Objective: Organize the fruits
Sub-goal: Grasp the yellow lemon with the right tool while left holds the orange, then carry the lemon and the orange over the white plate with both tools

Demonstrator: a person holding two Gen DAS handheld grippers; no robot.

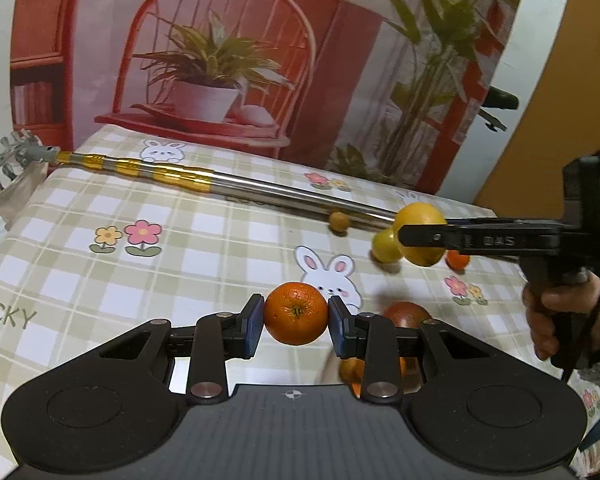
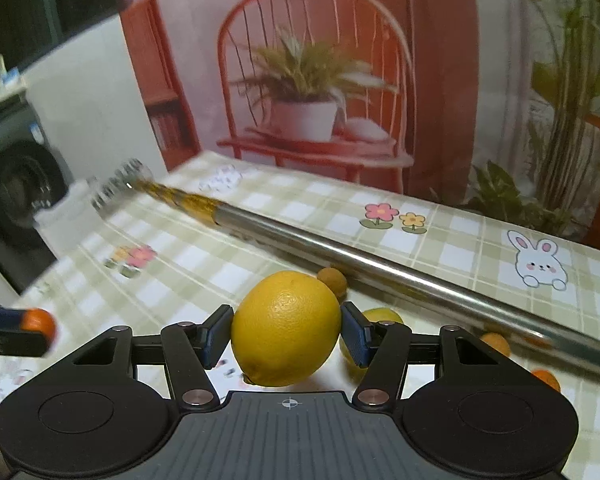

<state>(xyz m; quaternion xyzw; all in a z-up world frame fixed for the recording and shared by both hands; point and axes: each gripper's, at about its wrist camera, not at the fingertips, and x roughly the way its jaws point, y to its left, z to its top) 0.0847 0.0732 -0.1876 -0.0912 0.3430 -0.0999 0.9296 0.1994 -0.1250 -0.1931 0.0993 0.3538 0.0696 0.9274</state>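
Observation:
My left gripper (image 1: pixel 296 322) is shut on an orange mandarin (image 1: pixel 296 304), held a little above the checked tablecloth (image 1: pixel 140 300). My right gripper (image 2: pixel 286 338) is shut on a large yellow lemon (image 2: pixel 286 320), also lifted off the cloth. In the left wrist view the right gripper (image 1: pixel 420 236) comes in from the right, gripped by a hand (image 1: pixel 544 320), with the lemon (image 1: pixel 420 212) in its jaws. In the right wrist view the mandarin (image 2: pixel 40 326) shows at the far left.
A long metal pole (image 1: pixel 260 190) with gold bands and a rake head (image 1: pixel 4 160) lies across the table. Loose fruit lies nearby: a small yellow fruit (image 1: pixel 385 246), a brown one (image 1: pixel 339 222), a small orange (image 1: pixel 458 259) and a red apple (image 1: pixel 407 315).

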